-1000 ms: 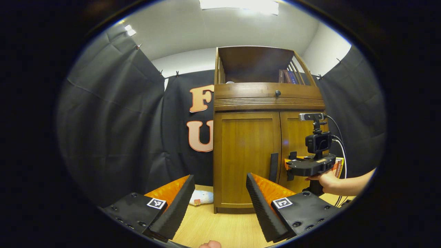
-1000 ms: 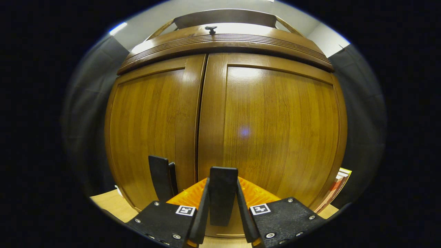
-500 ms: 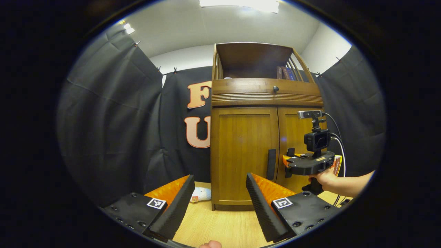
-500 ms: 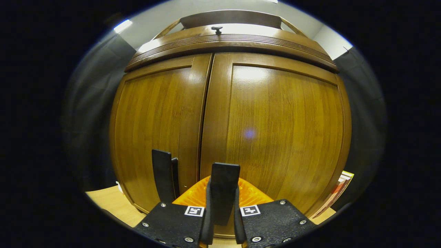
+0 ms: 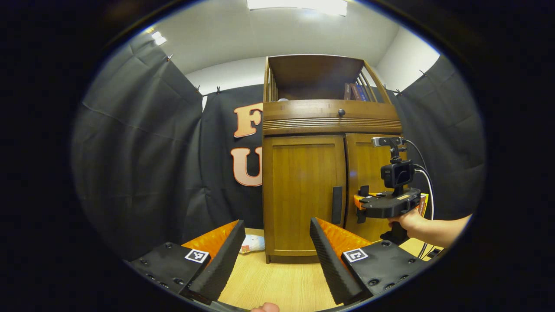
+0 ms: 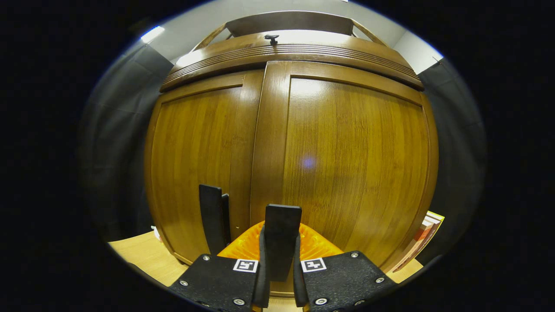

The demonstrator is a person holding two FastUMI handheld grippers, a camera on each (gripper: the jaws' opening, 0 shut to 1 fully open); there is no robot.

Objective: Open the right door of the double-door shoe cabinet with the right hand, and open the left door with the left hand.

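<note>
The wooden shoe cabinet (image 5: pixel 329 119) stands ahead in the left gripper view. Its left door (image 5: pixel 299 190) is closed and carries a black vertical handle (image 5: pixel 337 205). My left gripper (image 5: pixel 275 251) is open, well short of the cabinet, with nothing between its fingers. Farther off, a hand holds my right gripper (image 5: pixel 360 203) against the right door (image 5: pixel 368 169). In the right gripper view my right gripper (image 6: pixel 281 264) is shut on the right door's black handle (image 6: pixel 282 229). The right door (image 6: pixel 355 151) stands slightly proud of the left door (image 6: pixel 195 151) along the middle seam.
A small white soft thing (image 5: pixel 253 244) lies on the wooden floor (image 5: pixel 277 281) left of the cabinet. Books (image 5: pixel 353 92) stand in the open top shelf. A coloured book or box (image 6: pixel 422 236) leans beside the cabinet's right side. Black cloth walls close in on both sides.
The right gripper's fingers closed on the right door's handle, and that door's inner edge has come slightly forward. The left gripper drew back a little; the cabinet looks smaller and farther left.
</note>
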